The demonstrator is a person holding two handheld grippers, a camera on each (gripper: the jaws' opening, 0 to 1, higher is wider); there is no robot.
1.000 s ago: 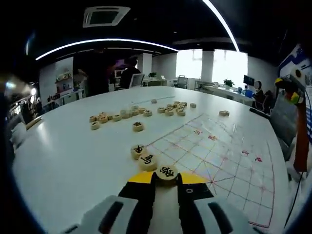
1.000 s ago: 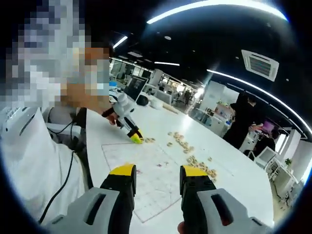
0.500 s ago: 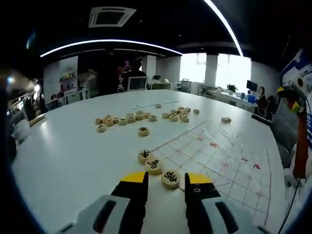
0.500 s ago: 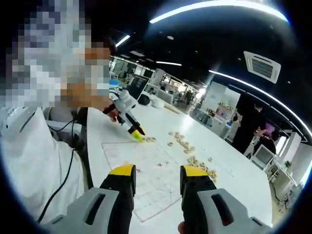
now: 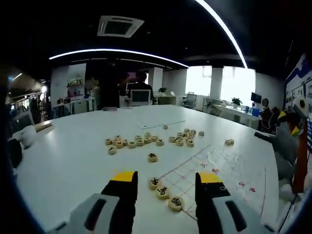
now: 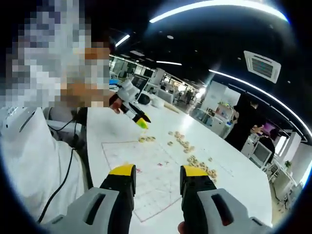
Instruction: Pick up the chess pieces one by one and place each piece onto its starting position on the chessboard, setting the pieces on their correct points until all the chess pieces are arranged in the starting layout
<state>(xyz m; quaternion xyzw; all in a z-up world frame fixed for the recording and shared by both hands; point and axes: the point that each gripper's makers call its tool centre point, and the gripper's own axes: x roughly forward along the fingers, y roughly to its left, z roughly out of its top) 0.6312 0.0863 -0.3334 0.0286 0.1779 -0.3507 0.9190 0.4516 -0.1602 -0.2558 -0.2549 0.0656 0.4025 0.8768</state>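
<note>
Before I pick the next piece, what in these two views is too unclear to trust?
- Loose pieces, left gripper view: characters too small to read.
- Same pile, right gripper view: tiny, uncountable.
- Chessboard: near corner hidden behind the left claw; far edge runs into the rim.
- Three placed pieces: exact grid points unclear, lines faint.
- Right claw: hides board beneath.

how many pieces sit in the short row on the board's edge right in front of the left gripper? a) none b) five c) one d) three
d: the left gripper view shows three pieces lined up along the chessboard edge, between the open jaws of the left gripper, none of them gripped.
</note>
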